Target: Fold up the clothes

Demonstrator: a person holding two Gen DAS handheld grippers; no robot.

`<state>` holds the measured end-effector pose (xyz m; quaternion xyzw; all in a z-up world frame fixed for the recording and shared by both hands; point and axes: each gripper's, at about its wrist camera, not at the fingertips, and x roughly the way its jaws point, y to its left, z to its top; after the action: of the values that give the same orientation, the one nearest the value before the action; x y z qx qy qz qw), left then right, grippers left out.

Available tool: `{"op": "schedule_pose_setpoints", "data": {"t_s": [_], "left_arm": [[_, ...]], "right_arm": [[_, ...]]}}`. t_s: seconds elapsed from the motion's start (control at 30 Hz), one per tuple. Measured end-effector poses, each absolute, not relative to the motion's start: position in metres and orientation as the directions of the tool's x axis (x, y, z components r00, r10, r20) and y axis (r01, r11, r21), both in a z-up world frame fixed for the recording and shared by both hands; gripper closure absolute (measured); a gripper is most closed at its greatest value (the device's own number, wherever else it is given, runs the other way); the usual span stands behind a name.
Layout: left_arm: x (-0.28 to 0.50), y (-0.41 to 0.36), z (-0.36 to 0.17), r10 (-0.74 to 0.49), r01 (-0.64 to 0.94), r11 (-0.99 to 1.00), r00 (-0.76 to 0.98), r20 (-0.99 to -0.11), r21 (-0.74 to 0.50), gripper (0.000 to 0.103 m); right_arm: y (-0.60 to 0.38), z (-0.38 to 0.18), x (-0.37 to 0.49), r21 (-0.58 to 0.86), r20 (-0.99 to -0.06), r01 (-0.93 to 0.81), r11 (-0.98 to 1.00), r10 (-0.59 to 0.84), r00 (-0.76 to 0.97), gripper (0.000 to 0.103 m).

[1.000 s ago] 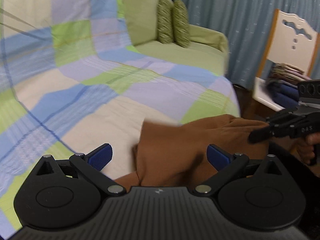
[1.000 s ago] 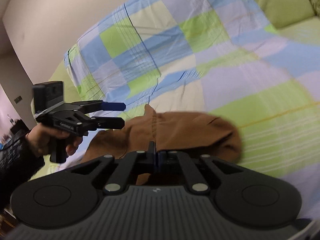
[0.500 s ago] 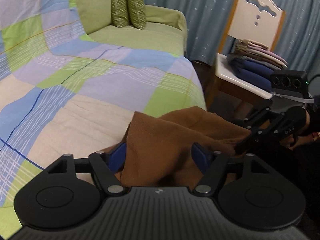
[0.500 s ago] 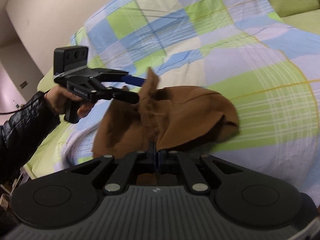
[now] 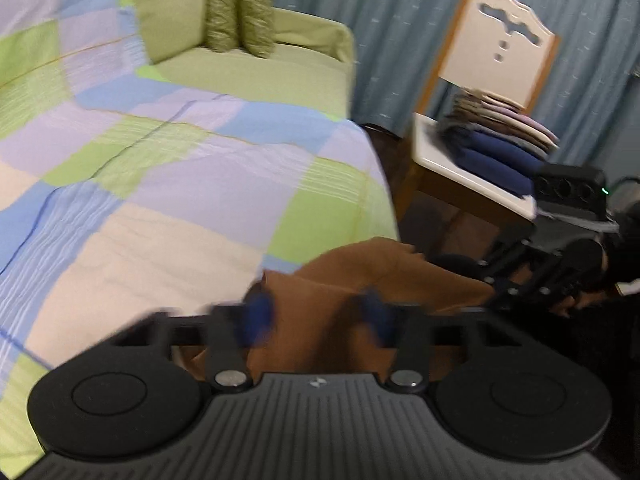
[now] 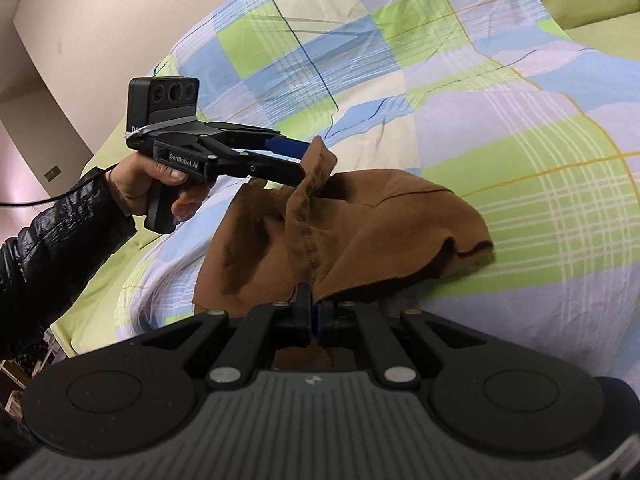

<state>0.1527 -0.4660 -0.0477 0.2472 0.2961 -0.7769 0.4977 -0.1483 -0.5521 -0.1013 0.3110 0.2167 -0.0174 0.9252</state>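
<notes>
Currently: brown garment (image 6: 360, 236) on bed (image 6: 520, 152), seam stretched taut for folding between right gripper (image 6: 310, 312), fingers pinched on it, and left gripper (image 6: 298, 158), narrowing around its raised corner.

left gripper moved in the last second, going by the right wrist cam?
Yes. The left gripper has risen and come in over the brown garment, whose raised edge sits between its jaws; judged against the checked bedspread, though that camera moved too.

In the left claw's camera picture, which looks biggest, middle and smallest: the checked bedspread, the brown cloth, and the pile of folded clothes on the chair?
1. Checked bedspread, by far the largest.
2. Brown cloth.
3. Pile of folded clothes, smallest, though it sits farther from the camera on the chair, so it may only look smaller.
</notes>
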Motion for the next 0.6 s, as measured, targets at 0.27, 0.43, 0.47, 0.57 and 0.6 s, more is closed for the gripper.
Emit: {"op": "schedule_pose_setpoints", "data": {"t_s": [0.27,0.43,0.47,0.57,0.6], "left_arm": [[0.183,-0.449,0.007,-0.821,0.980,-0.170,-0.198,-0.535,-0.100,0.103],[0.206,-0.437,0.047,-0.915,0.999,-0.031,-0.047,-0.402,-0.045,0.103],[0.211,-0.434,0.055,-0.928,0.999,-0.002,-0.016,-0.373,-0.036,0.103],[0.225,-0.427,0.079,-0.956,0.996,0.086,0.078,-0.282,-0.017,0.103],[0.226,-0.417,0.100,-0.967,0.992,0.130,0.127,-0.223,0.002,0.103]], "right_arm": [[-0.596,-0.077,-0.149,0.574,-0.357,0.172,0.801,0.055,0.932,0.101],[-0.657,-0.044,-0.104,0.523,-0.301,0.091,0.848,0.084,0.950,0.101],[-0.667,-0.039,-0.095,0.506,-0.298,0.079,0.859,0.088,0.950,0.101],[-0.704,0.018,-0.038,0.370,-0.254,0.034,0.928,0.066,0.965,0.101],[-0.711,0.037,-0.025,0.332,-0.228,0.024,0.943,0.056,0.972,0.101]]}}
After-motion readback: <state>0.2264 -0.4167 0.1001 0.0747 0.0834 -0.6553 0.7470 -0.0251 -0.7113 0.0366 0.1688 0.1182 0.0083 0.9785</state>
